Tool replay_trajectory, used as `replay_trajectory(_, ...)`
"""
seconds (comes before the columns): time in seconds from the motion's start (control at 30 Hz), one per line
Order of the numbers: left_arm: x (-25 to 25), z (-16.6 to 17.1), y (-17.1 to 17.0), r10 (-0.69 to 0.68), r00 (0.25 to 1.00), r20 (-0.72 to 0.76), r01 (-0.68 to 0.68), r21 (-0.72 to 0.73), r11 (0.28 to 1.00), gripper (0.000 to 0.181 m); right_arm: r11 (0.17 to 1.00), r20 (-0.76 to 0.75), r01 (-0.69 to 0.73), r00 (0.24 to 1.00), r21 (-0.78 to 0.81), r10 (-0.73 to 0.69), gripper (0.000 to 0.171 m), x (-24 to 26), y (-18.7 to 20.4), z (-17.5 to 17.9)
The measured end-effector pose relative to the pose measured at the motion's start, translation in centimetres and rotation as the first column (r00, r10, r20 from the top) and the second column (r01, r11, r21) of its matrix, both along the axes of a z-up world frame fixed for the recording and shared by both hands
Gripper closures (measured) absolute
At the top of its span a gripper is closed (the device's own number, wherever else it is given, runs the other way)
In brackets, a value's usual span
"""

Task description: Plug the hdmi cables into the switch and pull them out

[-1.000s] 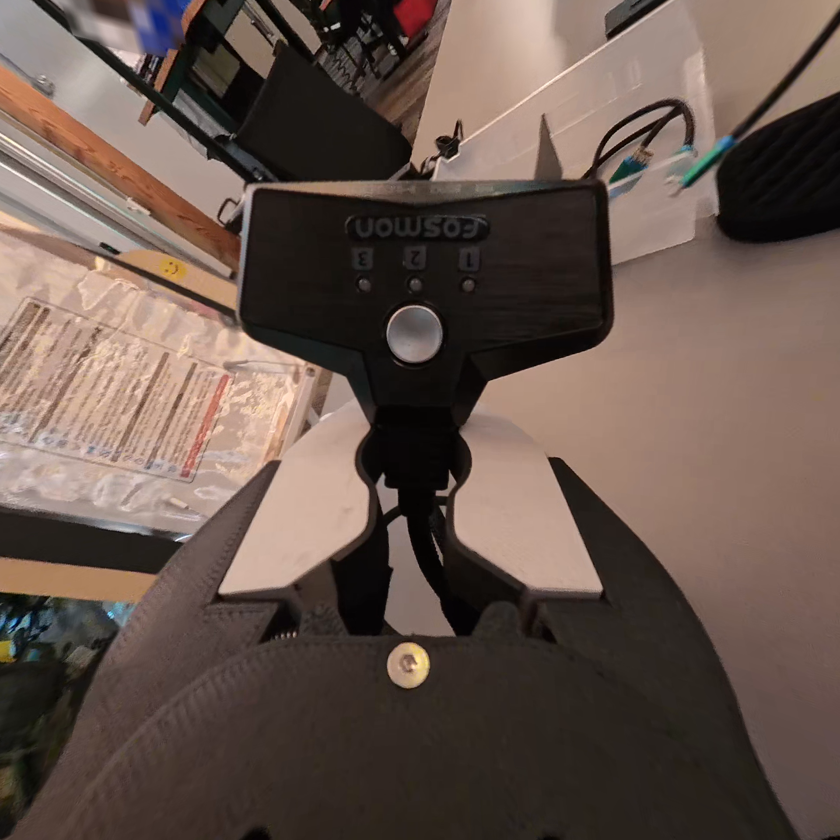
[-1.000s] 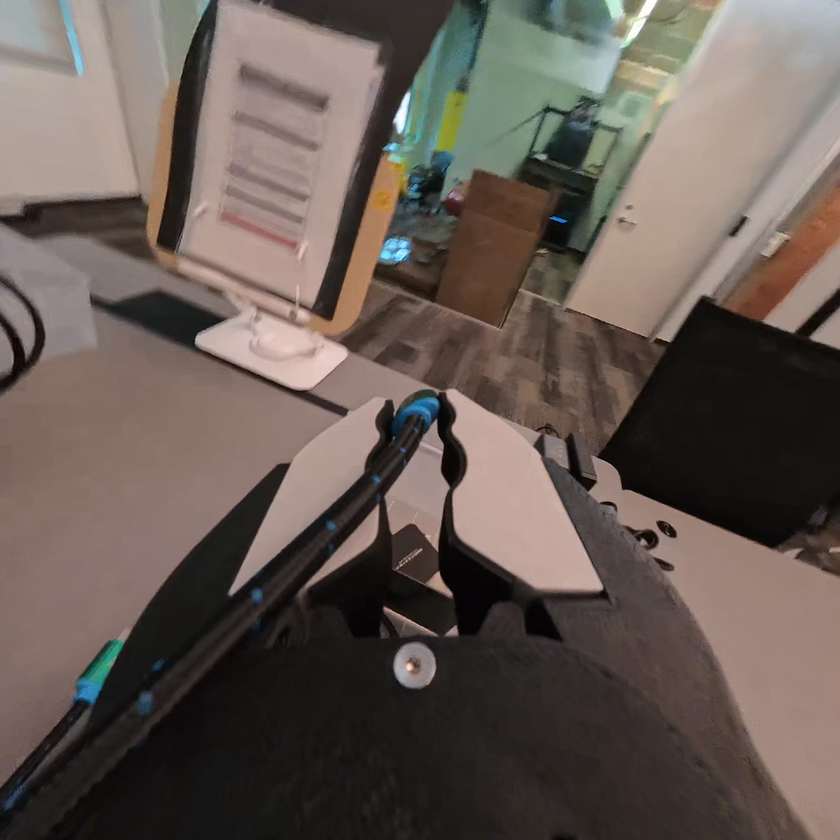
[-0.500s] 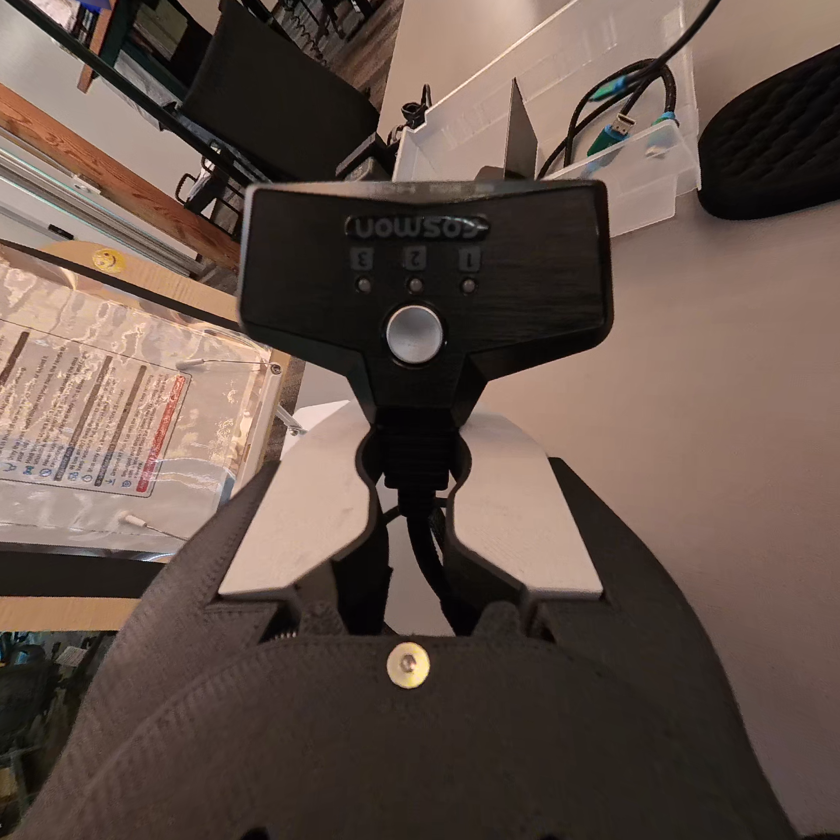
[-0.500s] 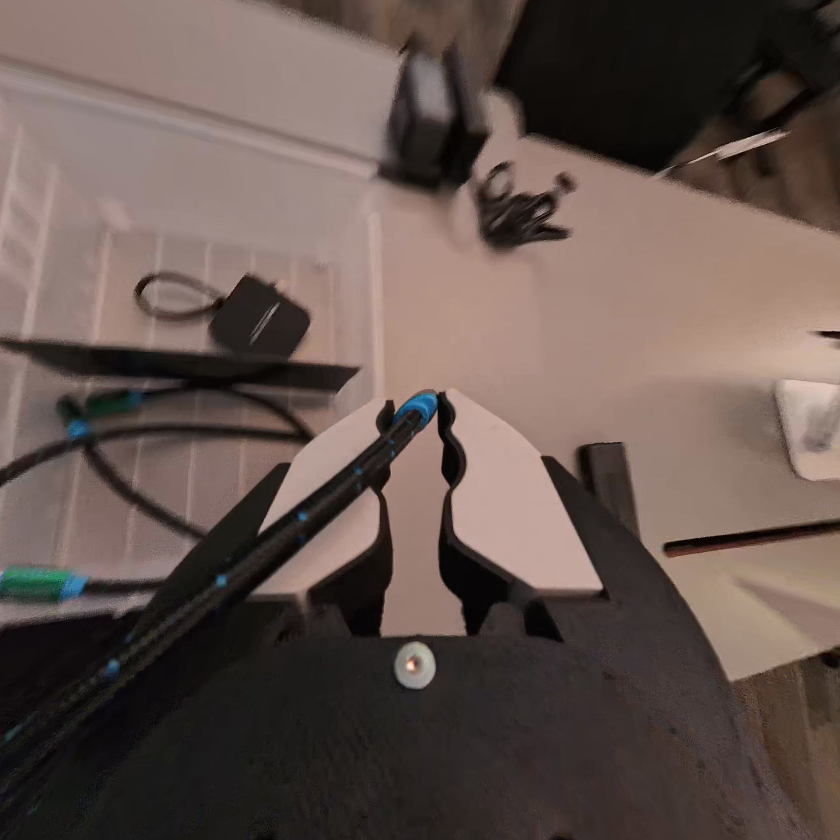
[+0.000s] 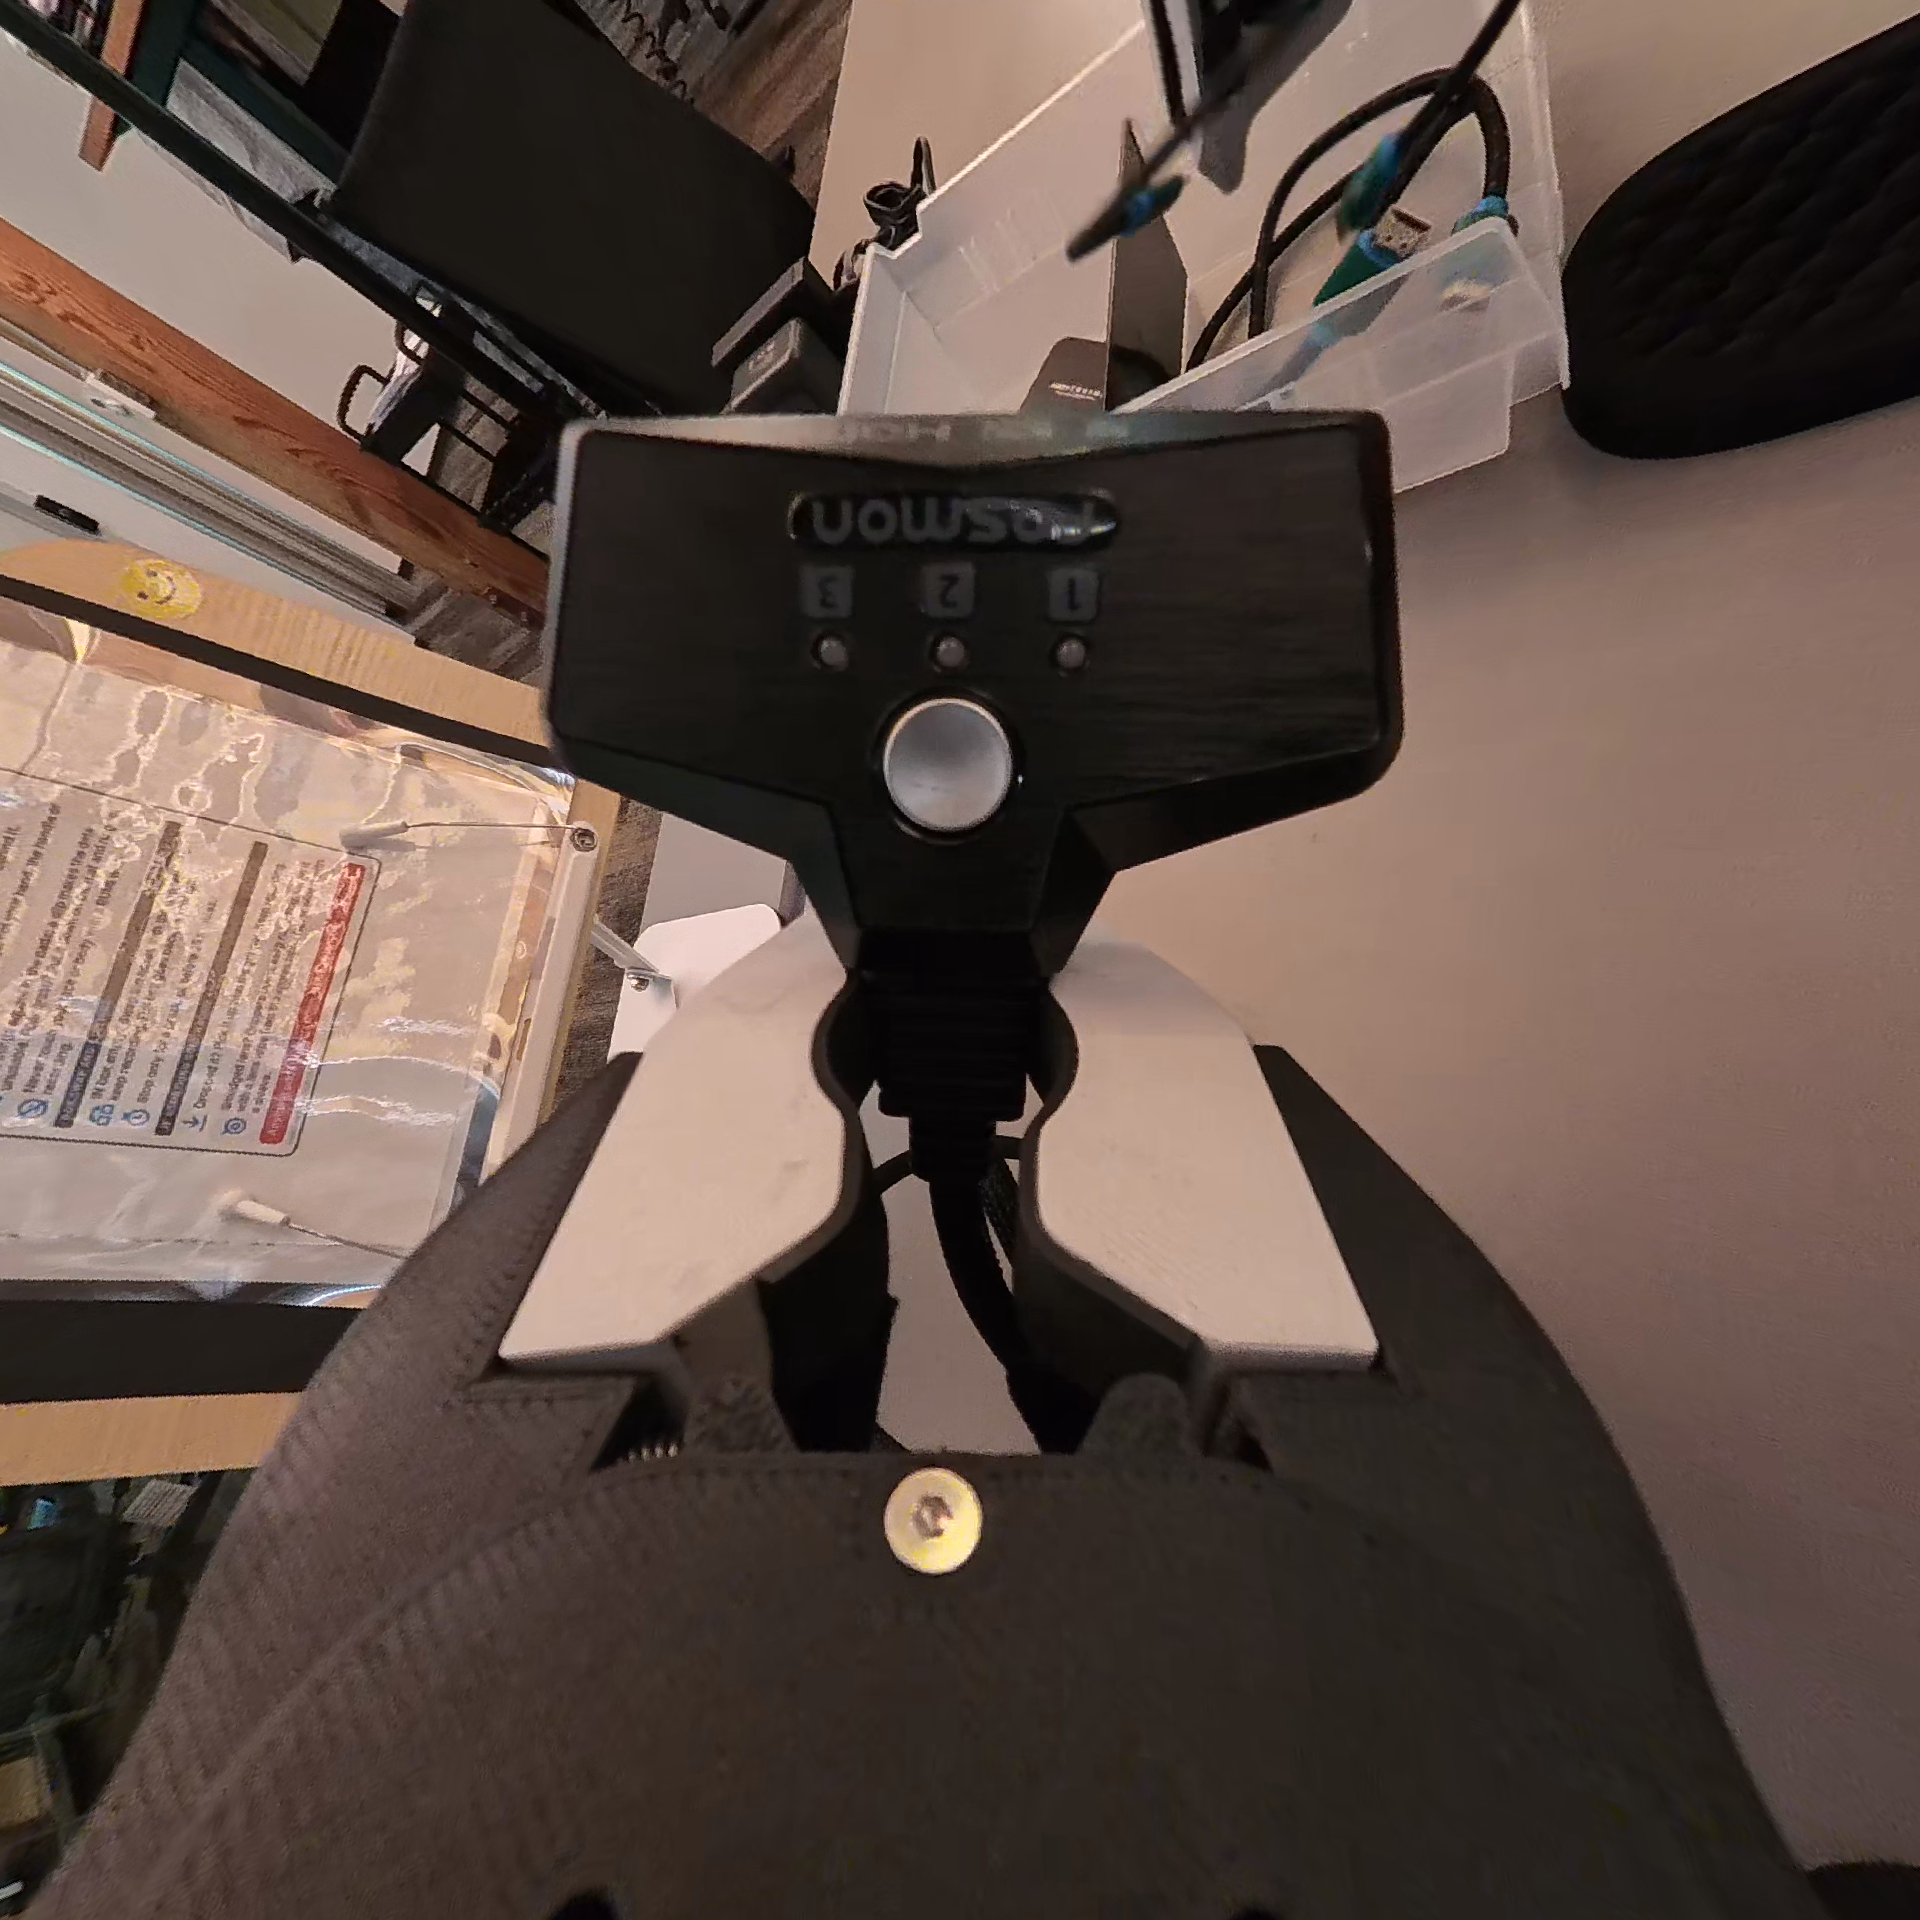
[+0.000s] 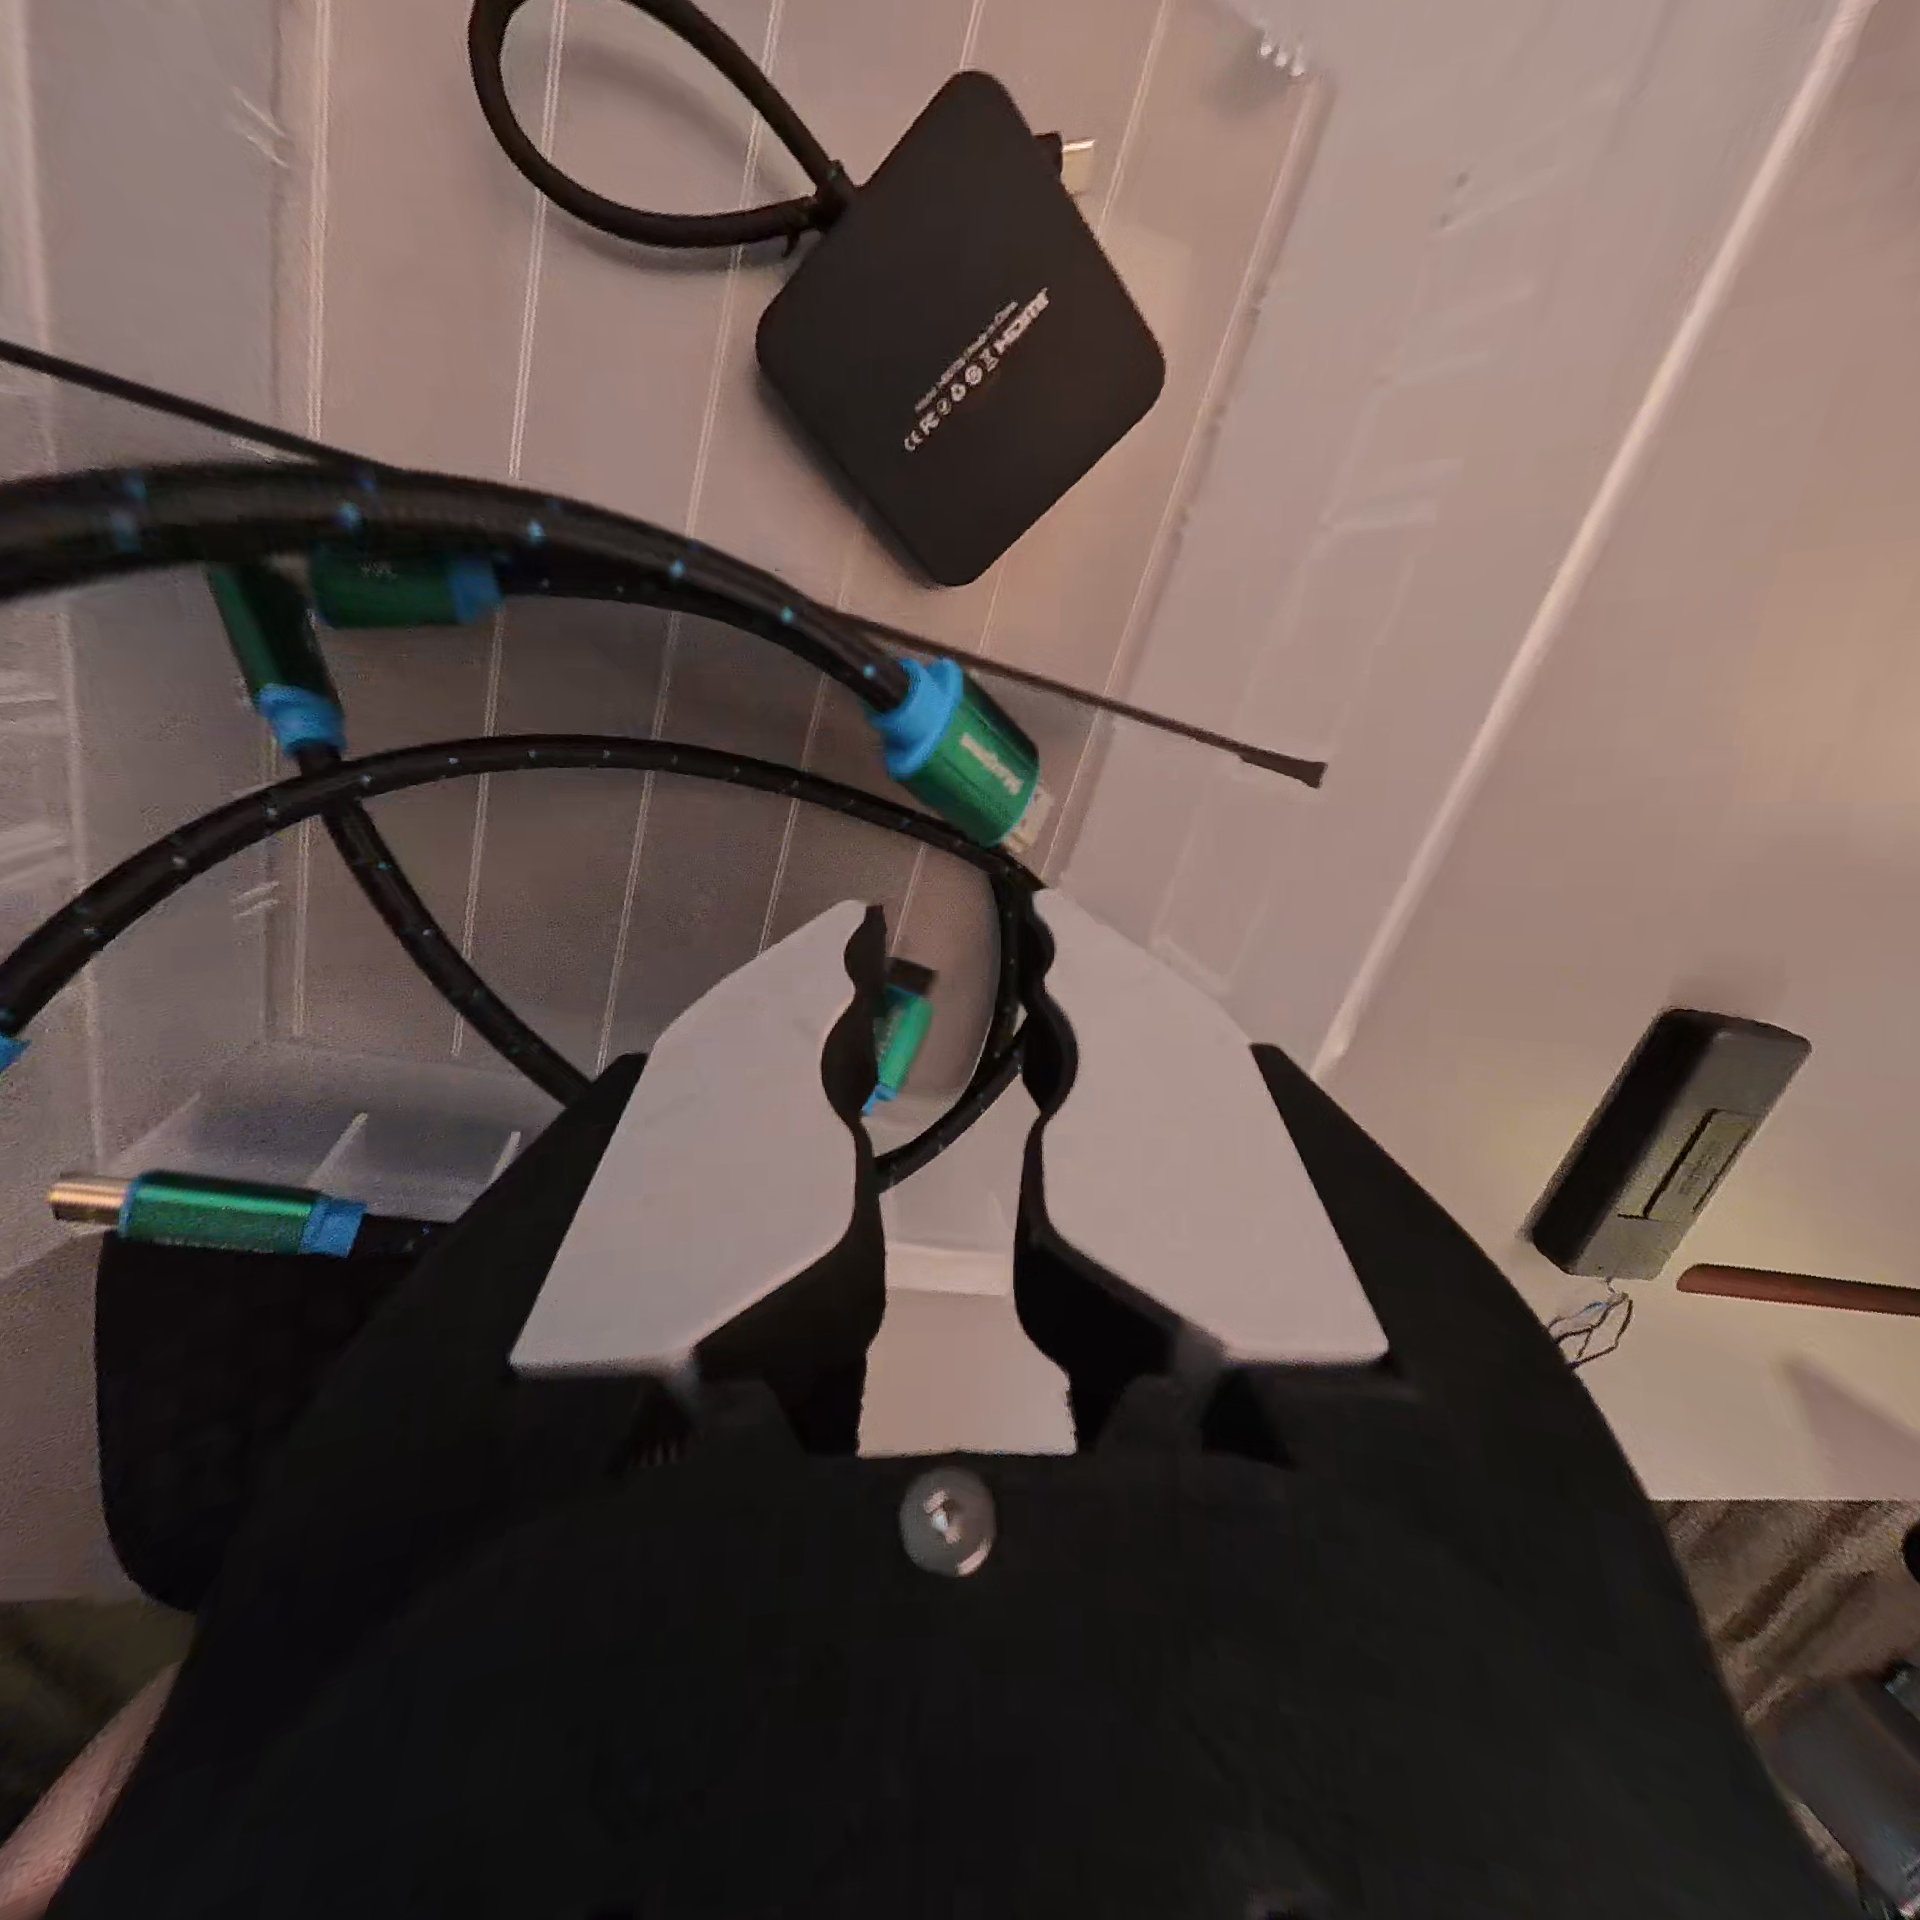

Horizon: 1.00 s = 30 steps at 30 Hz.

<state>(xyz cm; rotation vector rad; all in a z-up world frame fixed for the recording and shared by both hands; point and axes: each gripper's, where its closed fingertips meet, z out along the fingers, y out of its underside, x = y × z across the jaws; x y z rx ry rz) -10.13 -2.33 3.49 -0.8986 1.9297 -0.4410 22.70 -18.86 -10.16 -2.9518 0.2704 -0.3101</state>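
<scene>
In the left wrist view, the left hand-held gripper was seen closed on the ribbed cable collar at the near end of the black switch, which was held above the pale tabletop with its round silver button and its three small indicator dots facing the camera. Beyond the switch, a clear plastic bin was seen on the tabletop, with green-and-blue cable plugs lying inside it; a dark cushioned pad was seen just beside the bin at the upper right. The other gripper was caught, blurred, at the top edge above the bin. A laminated sheet in a stand was seen to the left. In the right wrist view, the right hand-held gripper was seen poised over the clear bin, its two fingers parted by a narrow gap and nothing gripped between them. A braided black hdmi cable was seen lying just beyond the fingertips, its green plug with a blue collar free of the fingers. More braided cable was looped in the bin, one strand passing behind the gap between the fingers, and further green plugs were seen to the left. A flat black square adapter with a short looped lead was seen lying farther off in the bin. A small dark box was seen on the tabletop outside the bin, to the right.
</scene>
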Motion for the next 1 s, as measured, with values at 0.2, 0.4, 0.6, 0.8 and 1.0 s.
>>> replay_trajectory(0.2, 0.1, -0.2, 0.2, 0.005, 1.0, -0.006, -0.005, 0.002, 1.0, 0.155, 0.982, 0.007, -0.106, 0.994, 0.153, 0.106, 0.145, -0.7, 1.6, 2.0)
replay_trajectory(0.4, 0.0, -0.1, 0.1, 0.004, 1.0, -0.005, -0.004, 0.006, 1.0, 0.155, 0.765, 0.116, -0.499, 0.859, 0.407, 0.499, 0.134, -5.6, 2.9, 6.2)
replay_trajectory(0.6, 0.1, -0.5, 0.0, 0.001, 1.0, -0.019, -0.001, 0.007, 1.0, 0.155, 0.703, 0.254, -0.543, 0.839, 0.459, 0.481, 0.134, -3.4, 4.3, 7.1)
replay_trajectory(0.8, 0.3, -0.6, 0.2, 0.0, 1.0, -0.018, 0.0, -0.009, 1.0, 0.155, 0.587, 0.204, -0.739, 0.663, 0.331, 0.72, 0.141, -3.7, 9.1, 5.6)
replay_trajectory(1.0, 0.5, -1.4, 1.1, 0.025, 0.999, -0.04, -0.025, -0.001, 1.0, 0.155, 0.507, 0.05, -0.844, 0.522, 0.174, 0.852, 0.145, -3.1, 10.7, 1.3)
